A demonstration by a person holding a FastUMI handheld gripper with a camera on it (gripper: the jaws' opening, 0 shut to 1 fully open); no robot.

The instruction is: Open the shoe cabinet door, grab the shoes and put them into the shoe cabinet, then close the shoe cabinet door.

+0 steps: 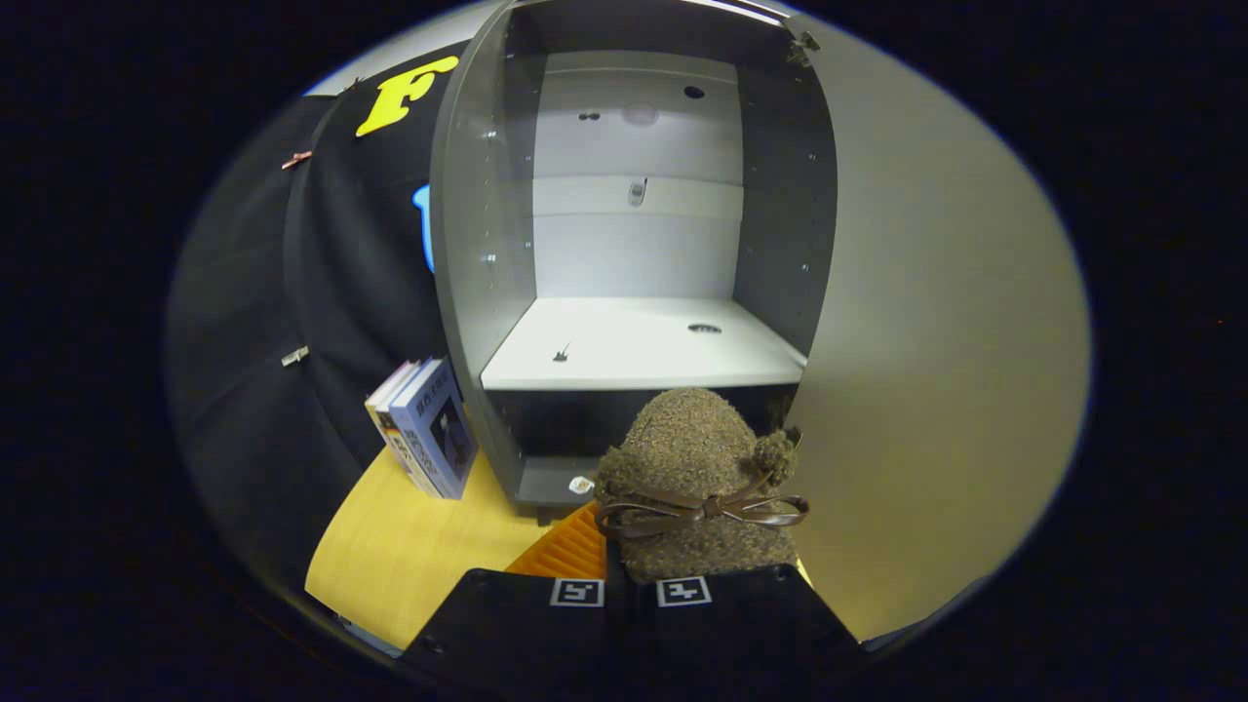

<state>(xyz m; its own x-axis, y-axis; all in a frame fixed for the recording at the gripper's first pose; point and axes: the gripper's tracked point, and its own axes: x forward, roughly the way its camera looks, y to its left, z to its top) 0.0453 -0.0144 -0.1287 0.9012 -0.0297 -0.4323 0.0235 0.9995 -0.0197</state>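
A fuzzy brown shoe [694,468] with a dark brown ribbon bow and a pom-pom sticks out from between my gripper's fingers [629,597], which are shut on its near end. It hangs in front of the open shoe cabinet [634,244]. The cabinet's pale shelf [639,349] lies just beyond the shoe's toe, with a dark lower compartment [556,429] under it. The cabinet door [936,370] stands swung open to the right of the shoe.
Two or three books [429,439] lean against the cabinet's left side on the yellow wooden table [419,546]. An orange ribbed mat [570,551] lies under the shoe, left of my fingers. Black booth cloth [322,322] hangs on the left.
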